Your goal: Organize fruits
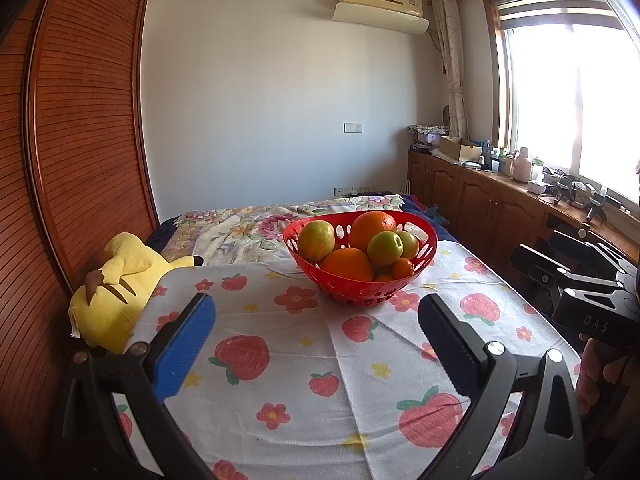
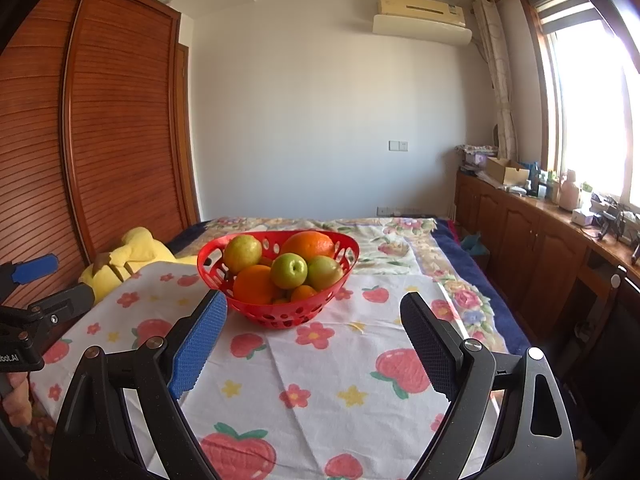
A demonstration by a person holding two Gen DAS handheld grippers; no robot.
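A red plastic basket [image 1: 360, 276] with oval holes round its wall stands on a white cloth [image 1: 280, 360] printed with strawberries, flowers and stars, which is spread over a bed [image 2: 400, 240]. The basket sits toward the far edge of the cloth, about midway across it. It is heaped with fruit: two large oranges [image 1: 374, 229], one at the back and one at the front, a yellow-green pear-like fruit [image 1: 316, 240] at the left, two green apples [image 1: 385, 247] side by side at the right, and small tangerines [image 1: 402, 269] low at the front rim.

The left claw [image 1: 316, 336] hangs over the cloth on the near side of the basket, its blue-padded jaws spread wide with nothing between them. The right claw [image 2: 312, 340] is likewise spread wide and empty, its left pad close to the basket's near wall. A yellow plush toy [image 1: 116, 284] lies at the cloth's left edge, beside a wooden wardrobe [image 1: 80, 140].
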